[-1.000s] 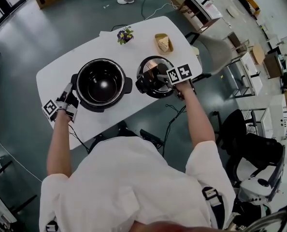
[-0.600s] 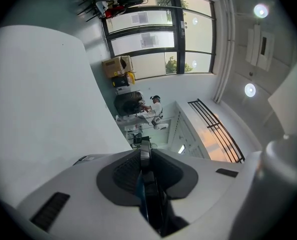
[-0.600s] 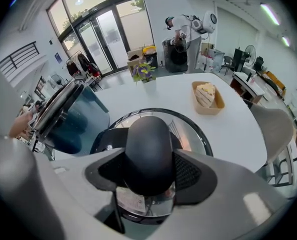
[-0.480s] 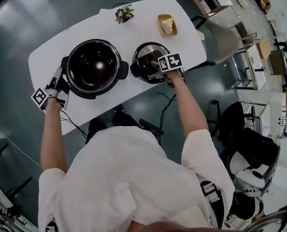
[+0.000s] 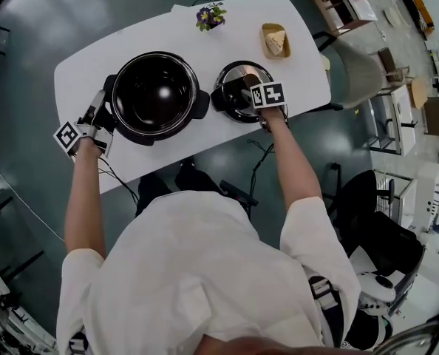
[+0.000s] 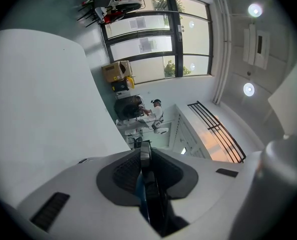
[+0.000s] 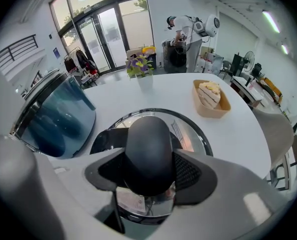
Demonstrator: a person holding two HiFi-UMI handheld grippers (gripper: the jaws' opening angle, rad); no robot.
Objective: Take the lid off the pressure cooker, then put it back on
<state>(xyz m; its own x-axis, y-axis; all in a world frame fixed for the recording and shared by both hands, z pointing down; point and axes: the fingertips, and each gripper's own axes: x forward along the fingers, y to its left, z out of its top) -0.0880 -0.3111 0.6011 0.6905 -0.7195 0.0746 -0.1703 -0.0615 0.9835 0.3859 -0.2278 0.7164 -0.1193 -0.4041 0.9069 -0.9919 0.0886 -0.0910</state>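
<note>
Compared with a second ago, we see the right gripper [image 5: 247, 87] lower, carrying the lid [image 5: 234, 76] down with it. The lid now sits low over the white table [image 5: 293, 65], just to the right of the pressure cooker [image 5: 194, 98]. We cannot tell whether its rim already rests on the tabletop. The cooker itself stands open, its dark bowl bare, so we judge the first half of the task as good as done. What remains is to carry the lid back over the cooker and seat it.

The right gripper's jaws stand wide apart, yet they are not empty. The rounded black knob [image 7: 148, 151] fills the gap and both ribbed pads press its sides, so the lid is firmly in its grasp.

On the cooker's far side from the lid, the left gripper [image 5: 101, 117] has not shifted. Its jaws are nearly together, pinching the thin black side handle [image 6: 146, 184] edge-on. We take this as steadying the cooker for the lid's return.
</note>
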